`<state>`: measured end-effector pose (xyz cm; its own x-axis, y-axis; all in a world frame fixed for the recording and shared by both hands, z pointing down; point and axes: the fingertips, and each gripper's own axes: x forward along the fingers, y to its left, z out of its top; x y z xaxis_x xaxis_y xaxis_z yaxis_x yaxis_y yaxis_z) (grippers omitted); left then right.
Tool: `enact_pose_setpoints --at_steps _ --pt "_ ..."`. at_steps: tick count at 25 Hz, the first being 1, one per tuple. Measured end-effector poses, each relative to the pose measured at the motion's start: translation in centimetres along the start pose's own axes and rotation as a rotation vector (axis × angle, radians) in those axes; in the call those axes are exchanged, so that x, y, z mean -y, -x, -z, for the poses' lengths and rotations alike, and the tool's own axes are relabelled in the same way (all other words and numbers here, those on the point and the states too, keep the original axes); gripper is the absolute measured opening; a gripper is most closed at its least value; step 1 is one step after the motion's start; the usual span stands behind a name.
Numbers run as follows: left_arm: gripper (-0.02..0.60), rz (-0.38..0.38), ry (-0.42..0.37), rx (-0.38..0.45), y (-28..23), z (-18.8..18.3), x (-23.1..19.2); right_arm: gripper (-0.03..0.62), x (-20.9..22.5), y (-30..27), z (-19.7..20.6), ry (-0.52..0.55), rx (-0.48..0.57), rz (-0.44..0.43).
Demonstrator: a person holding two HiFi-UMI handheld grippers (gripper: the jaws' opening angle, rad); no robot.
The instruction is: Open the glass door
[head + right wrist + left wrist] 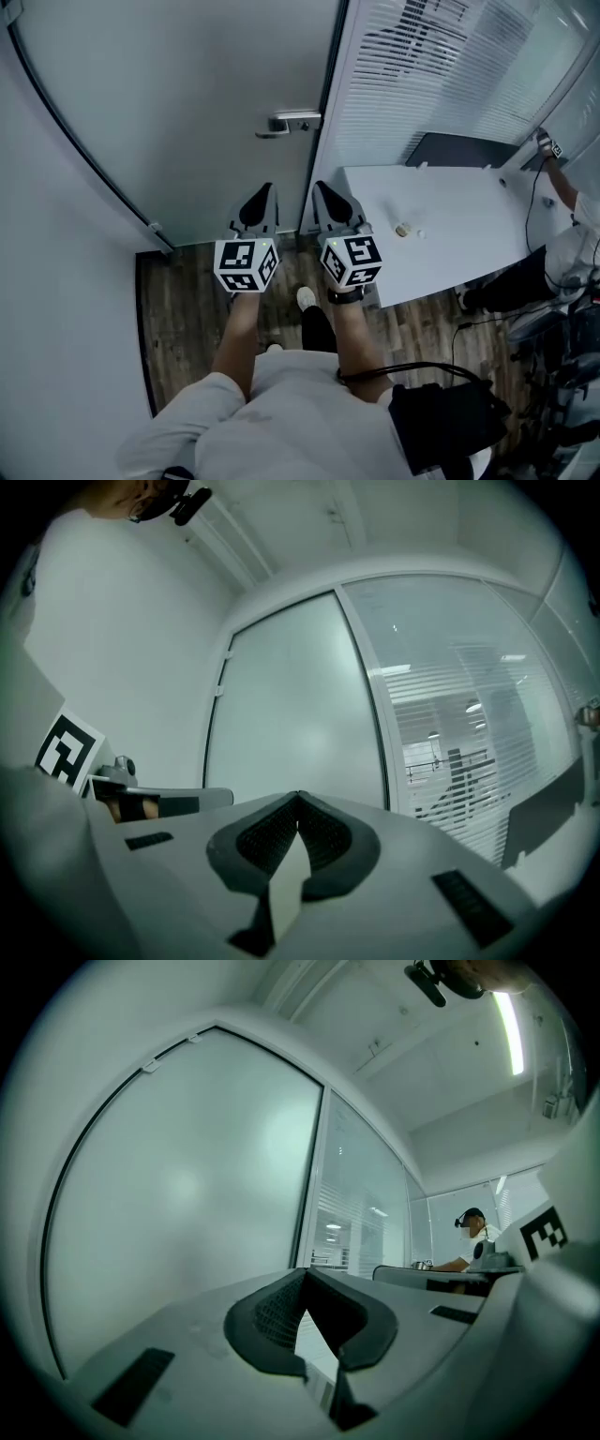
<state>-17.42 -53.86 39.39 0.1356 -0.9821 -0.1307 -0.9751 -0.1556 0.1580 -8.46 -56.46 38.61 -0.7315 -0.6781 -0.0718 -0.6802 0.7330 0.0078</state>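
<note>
Frosted grey glass door (pixel 187 112) shut, dead ahead; silver lever handle (pixel 292 123) at its right edge, beside the dark frame. Left gripper (pixel 265 190) & right gripper (pixel 322 187) held out side by side, roughly level, both aimed at the door and sitting below the handle in head view, not touching door or handle. Left gripper view: black ribbed fingers (pixel 272 1312) pressed together at the tips, nothing between, door pane filling the left of the view. Right gripper view: fingers (pixel 323 832) likewise pressed together, empty, door straight in front. Right of door, glass partition w/ white slatted blinds (pixel 441 66). White tabletop (pixel 469 234) at right w/ a small pale object (pixel 403 230) on it, too small to tell what. Dark wood-plank floor (pixel 187 309) underfoot. Second person (pixel 567 253) at far right edge by the tabletop.
</note>
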Motion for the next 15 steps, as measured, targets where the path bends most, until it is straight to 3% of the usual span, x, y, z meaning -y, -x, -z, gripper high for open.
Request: enact_pose_setpoints --at_steps 4,9,15 --pt "0.002 -0.034 -0.047 -0.019 -5.1 0.4 -1.7 0.002 3.5 -5.0 0.7 -0.027 -0.019 -0.069" --pt "0.002 -0.044 -0.132 -0.072 -11.4 -0.1 -3.3 0.002 7.3 -11.5 0.6 -0.038 -0.075 -0.225" --pt "0.002 -0.07 -0.203 -0.217 -17.4 3.7 -7.0 0.002 10.0 -16.1 2.6 -0.039 -0.114 -0.264"
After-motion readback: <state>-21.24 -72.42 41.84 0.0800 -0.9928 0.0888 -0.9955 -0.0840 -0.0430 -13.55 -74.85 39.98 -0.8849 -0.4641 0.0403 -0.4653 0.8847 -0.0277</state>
